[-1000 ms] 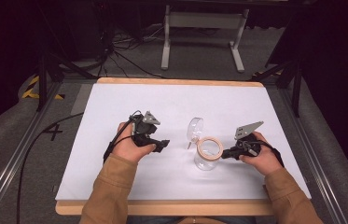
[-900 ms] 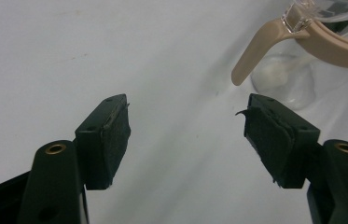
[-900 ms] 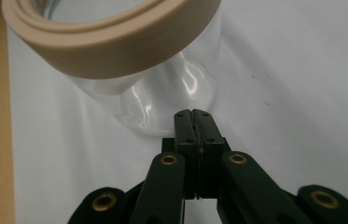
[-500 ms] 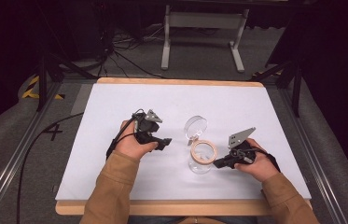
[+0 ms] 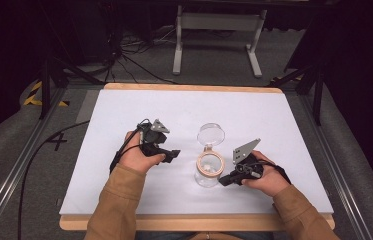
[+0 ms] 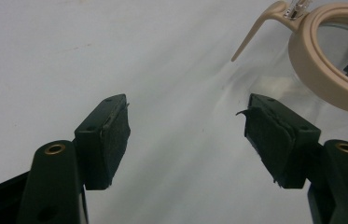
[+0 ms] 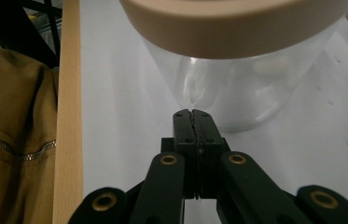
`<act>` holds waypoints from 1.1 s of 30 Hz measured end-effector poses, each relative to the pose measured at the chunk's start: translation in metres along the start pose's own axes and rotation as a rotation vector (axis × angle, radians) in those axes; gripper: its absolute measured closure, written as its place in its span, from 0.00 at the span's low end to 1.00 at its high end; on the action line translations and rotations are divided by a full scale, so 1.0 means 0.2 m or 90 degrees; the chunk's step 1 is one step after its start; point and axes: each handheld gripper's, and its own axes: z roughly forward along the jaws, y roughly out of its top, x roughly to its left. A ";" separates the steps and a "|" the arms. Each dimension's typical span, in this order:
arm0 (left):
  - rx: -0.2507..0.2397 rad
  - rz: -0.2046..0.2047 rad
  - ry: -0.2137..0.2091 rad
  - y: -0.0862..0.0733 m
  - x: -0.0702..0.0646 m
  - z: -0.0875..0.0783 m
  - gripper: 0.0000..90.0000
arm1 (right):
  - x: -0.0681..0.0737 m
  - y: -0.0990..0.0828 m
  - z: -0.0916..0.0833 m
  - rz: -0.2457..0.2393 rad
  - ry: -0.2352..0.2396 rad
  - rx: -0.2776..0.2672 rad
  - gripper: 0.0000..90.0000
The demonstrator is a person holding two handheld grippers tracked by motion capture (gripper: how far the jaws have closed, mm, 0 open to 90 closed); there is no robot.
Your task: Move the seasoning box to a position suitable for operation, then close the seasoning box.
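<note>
Jaws clenched empty on the right gripper [image 7: 194, 113], nosing at the glass jar [image 5: 209, 171]; left gripper [image 6: 188, 133] spread wide. Hinged lid [image 5: 210, 134] open, closing remains.

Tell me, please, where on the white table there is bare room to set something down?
The table is bare across its far half, beyond the jar's open lid, and along both side edges. It is crowded mid-front: the glass jar stands between the open left claw and the shut right claw beside it.
</note>
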 end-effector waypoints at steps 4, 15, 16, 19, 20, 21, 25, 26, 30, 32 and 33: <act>0.001 -0.004 0.001 -0.01 0.00 -0.01 0.35 | 0.00 0.01 0.01 -0.005 0.005 0.003 1.00; -0.046 -0.009 0.000 0.01 0.02 -0.02 0.47 | 0.01 0.01 -0.07 0.011 -0.010 -0.025 1.00; -0.068 -0.014 -0.009 0.02 0.02 -0.03 0.50 | 0.02 0.01 -0.09 0.012 -0.013 -0.029 1.00; -0.075 -0.014 -0.019 0.03 0.02 -0.03 0.69 | 0.03 0.01 -0.13 0.014 -0.034 -0.039 1.00; -0.075 -0.019 -0.030 0.03 0.02 -0.03 0.79 | 0.04 0.01 -0.14 0.015 -0.038 -0.044 1.00; -0.075 -0.021 -0.034 0.03 0.02 -0.03 0.87 | 0.04 0.01 -0.15 0.014 -0.040 -0.048 1.00; -0.087 -0.021 -0.036 0.05 0.02 -0.02 1.00 | 0.06 0.02 -0.19 0.016 -0.057 -0.068 1.00; -0.093 -0.016 -0.034 0.05 0.02 -0.02 1.00 | 0.06 0.03 -0.19 0.018 -0.060 -0.072 1.00; -0.113 -0.023 -0.034 0.06 0.02 -0.01 1.00 | 0.07 0.03 -0.20 0.016 -0.066 -0.081 1.00; -0.122 -0.023 -0.035 0.08 0.02 0.01 1.00 | 0.09 0.04 -0.22 0.019 -0.069 -0.090 1.00; -0.123 -0.020 -0.038 0.09 0.02 0.03 1.00 | 0.10 0.05 -0.24 0.019 -0.071 -0.099 1.00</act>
